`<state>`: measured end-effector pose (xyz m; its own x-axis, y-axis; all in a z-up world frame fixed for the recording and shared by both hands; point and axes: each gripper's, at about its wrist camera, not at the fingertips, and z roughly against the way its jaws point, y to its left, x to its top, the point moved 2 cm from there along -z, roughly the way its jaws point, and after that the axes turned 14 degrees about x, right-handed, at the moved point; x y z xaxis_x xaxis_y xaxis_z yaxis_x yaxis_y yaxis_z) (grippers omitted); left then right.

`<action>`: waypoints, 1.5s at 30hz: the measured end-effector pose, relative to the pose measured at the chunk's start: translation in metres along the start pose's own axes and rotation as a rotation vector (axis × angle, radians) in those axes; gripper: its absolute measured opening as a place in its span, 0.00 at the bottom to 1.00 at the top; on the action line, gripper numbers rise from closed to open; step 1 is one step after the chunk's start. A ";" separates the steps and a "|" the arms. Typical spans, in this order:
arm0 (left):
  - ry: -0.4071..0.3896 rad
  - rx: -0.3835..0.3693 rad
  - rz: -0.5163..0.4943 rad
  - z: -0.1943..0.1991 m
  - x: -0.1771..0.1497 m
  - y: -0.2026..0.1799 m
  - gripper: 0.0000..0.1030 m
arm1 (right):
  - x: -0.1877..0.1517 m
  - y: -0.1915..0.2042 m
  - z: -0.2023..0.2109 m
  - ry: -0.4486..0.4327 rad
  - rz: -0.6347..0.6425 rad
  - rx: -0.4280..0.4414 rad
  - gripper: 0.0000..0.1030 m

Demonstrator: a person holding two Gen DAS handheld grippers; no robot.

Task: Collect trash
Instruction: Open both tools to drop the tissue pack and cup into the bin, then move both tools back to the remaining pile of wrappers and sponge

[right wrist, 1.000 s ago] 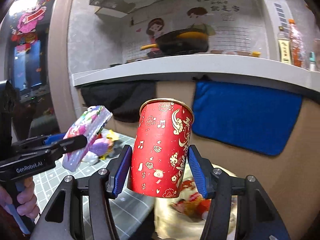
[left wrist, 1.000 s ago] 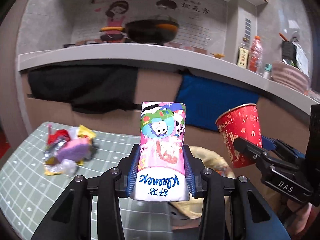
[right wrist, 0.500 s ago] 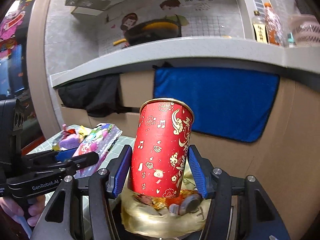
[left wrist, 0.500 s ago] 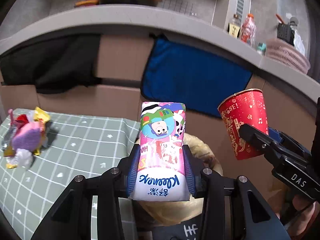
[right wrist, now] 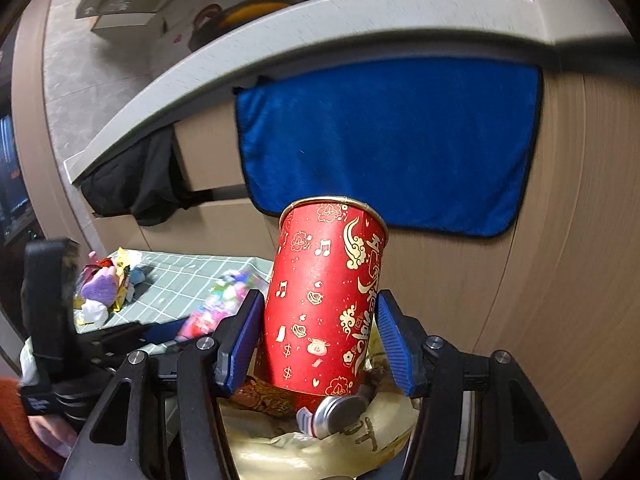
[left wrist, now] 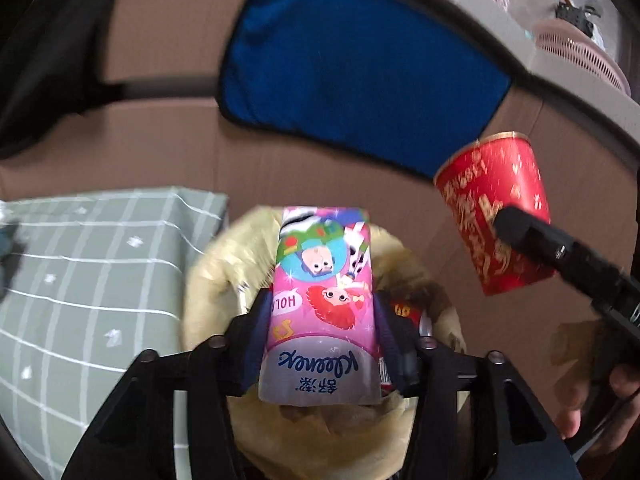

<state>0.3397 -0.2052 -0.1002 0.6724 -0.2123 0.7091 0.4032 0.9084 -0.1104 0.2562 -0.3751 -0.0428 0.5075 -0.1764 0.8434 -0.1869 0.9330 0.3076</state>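
Item: tissue pack (left wrist: 322,308), light, soft, slick-wrapped, best taken across its narrow sides, above lined bin (left wrist: 216,276), left gripper (left wrist: 320,340) fingers just opening, pack between them; red paper cup (right wrist: 324,300), light, crushable, gripped mid-wall by right gripper (right wrist: 320,344), above same bin.

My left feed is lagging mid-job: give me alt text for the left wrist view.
The left tool, whose jaws have just been opening, has a pink Kleenex tissue pack loose between them, over a bin lined with a yellow bag. To the right, the right tool holds a red paper cup; a green checked tablecloth lies left.
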 end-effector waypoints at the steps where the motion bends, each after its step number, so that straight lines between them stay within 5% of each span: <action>1: 0.013 -0.016 0.006 -0.004 -0.002 0.001 0.59 | -0.001 -0.003 -0.002 0.004 -0.011 0.001 0.52; 7: -0.016 -0.012 0.077 0.009 0.000 0.022 0.64 | -0.007 -0.005 -0.022 0.036 -0.032 0.007 0.53; 14: -0.128 0.134 0.166 0.056 0.011 0.068 0.64 | -0.014 0.013 -0.053 0.072 -0.029 0.044 0.56; 16: -0.154 0.181 0.185 0.070 0.009 0.080 0.64 | -0.016 0.018 -0.060 0.087 -0.019 0.027 0.64; 24: -0.225 0.266 0.253 0.111 -0.005 0.121 0.64 | -0.017 0.046 -0.064 0.113 0.011 0.064 0.72; 30: -0.281 0.326 0.352 0.163 -0.020 0.172 0.64 | -0.008 0.104 -0.061 0.121 0.151 0.068 0.69; 37: -0.329 0.456 0.465 0.215 -0.040 0.245 0.64 | 0.005 0.177 -0.077 0.081 0.208 0.206 0.67; 45: -0.289 0.501 0.577 0.220 -0.074 0.314 0.64 | 0.001 0.241 -0.129 0.147 0.268 0.326 0.67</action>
<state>0.2798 0.1750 -0.0336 0.4748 0.3769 0.7953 -0.3290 0.9141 -0.2368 0.3200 -0.1098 -0.0244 0.5151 0.1263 0.8478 -0.5715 0.7877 0.2299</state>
